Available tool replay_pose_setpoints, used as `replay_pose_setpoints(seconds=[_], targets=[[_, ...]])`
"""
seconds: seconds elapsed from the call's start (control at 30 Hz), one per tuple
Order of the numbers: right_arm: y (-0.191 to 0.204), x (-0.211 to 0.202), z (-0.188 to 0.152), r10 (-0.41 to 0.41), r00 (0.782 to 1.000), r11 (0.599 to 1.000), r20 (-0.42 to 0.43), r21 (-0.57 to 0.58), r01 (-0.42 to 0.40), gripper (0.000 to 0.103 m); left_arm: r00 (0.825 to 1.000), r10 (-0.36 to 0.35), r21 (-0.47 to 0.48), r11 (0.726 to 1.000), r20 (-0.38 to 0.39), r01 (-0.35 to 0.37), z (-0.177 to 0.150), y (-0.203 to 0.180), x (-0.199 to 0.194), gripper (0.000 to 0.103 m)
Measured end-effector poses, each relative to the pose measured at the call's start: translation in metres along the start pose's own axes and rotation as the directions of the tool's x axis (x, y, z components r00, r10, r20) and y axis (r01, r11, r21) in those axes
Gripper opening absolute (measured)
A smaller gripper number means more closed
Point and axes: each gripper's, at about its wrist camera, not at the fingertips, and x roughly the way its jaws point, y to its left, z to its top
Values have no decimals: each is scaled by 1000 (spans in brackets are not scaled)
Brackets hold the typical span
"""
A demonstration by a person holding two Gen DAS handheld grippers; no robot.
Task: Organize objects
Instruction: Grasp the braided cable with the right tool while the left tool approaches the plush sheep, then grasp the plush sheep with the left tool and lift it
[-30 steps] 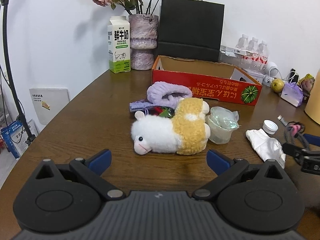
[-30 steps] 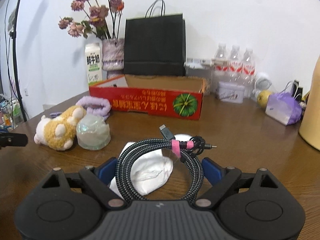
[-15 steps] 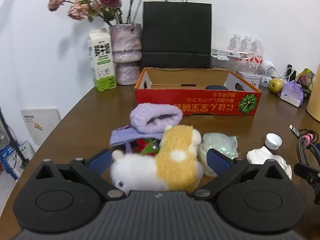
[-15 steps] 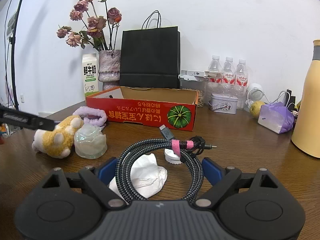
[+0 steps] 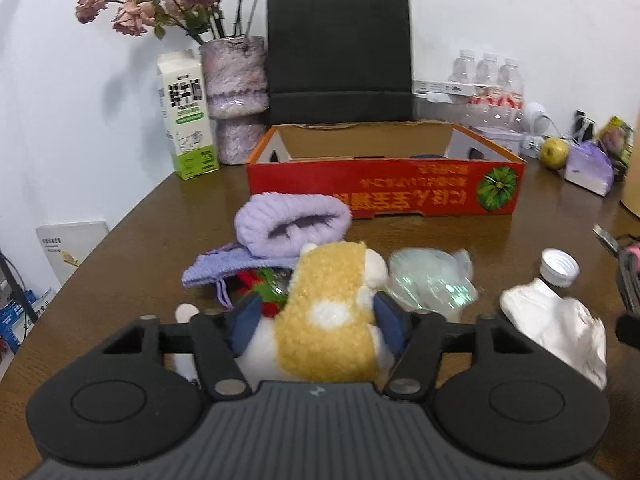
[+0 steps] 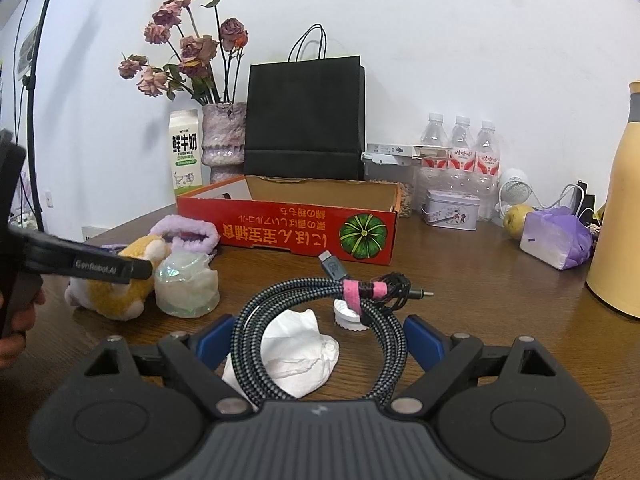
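Yellow-and-white fleece fills the space between my left tool's [image 5: 318, 318] blue pads: its jaws have just been closing, and they now press on both flanks of the plush alpaca toy [image 5: 320, 328], which lies on the brown wooden surface [image 5: 440, 236]. From the right wrist view the same toy [image 6: 116, 284] lies behind the black finger of that tool.

Just beyond the toy sits a lilac fuzzy knitted roll [image 5: 290, 222] over a flat lilac knitted pouch [image 5: 224, 268], with something red and green tucked beneath them. Just beside the toy's right side stands a crumpled clear iridescent plastic cup [image 5: 430, 282].

My right tool [image 6: 318, 340] stands wide around a coiled black-and-white braided cable [image 6: 320, 320] bound with a pink strap; the coil fills the gap between the blue pads and is held there, clear of the surface. Below it lie a crumpled white tissue [image 6: 296, 352] and a white ribbed bottle cap [image 6: 348, 314], near each other.

Further back sits the open red cardboard box with a green pumpkin print [image 5: 384, 184]. Behind it stand a black paper bag [image 6: 306, 120], a mottled purple vase of dried roses [image 6: 222, 140] and a white-and-green milk carton [image 6: 184, 152].
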Motion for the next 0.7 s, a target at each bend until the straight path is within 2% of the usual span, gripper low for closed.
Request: replay_pose_setpoints(seconds=[0.07,0.4,0.5,0.57,0.7], targets=[[0,-1,0,0,1000,1000,5,0,0,90,1000,-10,2,1000,-2,10,-3,0,-7,56],[3,-6,-1,0,999,1000,33,-12,0,90,999,-48,9,999,-11,48,-29,10,-54,56],[4,-7,-1,-2,999,1000,40,-14,2,90,999,-39,22,999,0,39,-29,10,-61,68],[3,-8,-1,-3,999,1000,42,-9,3,90,1000,-26,31,999,6,26,-26,9,-62,87],[3,-11,-2,-8,999,1000,49,-2,8,90,999,-41,91,995,-27,43,-21,2,-54,94]])
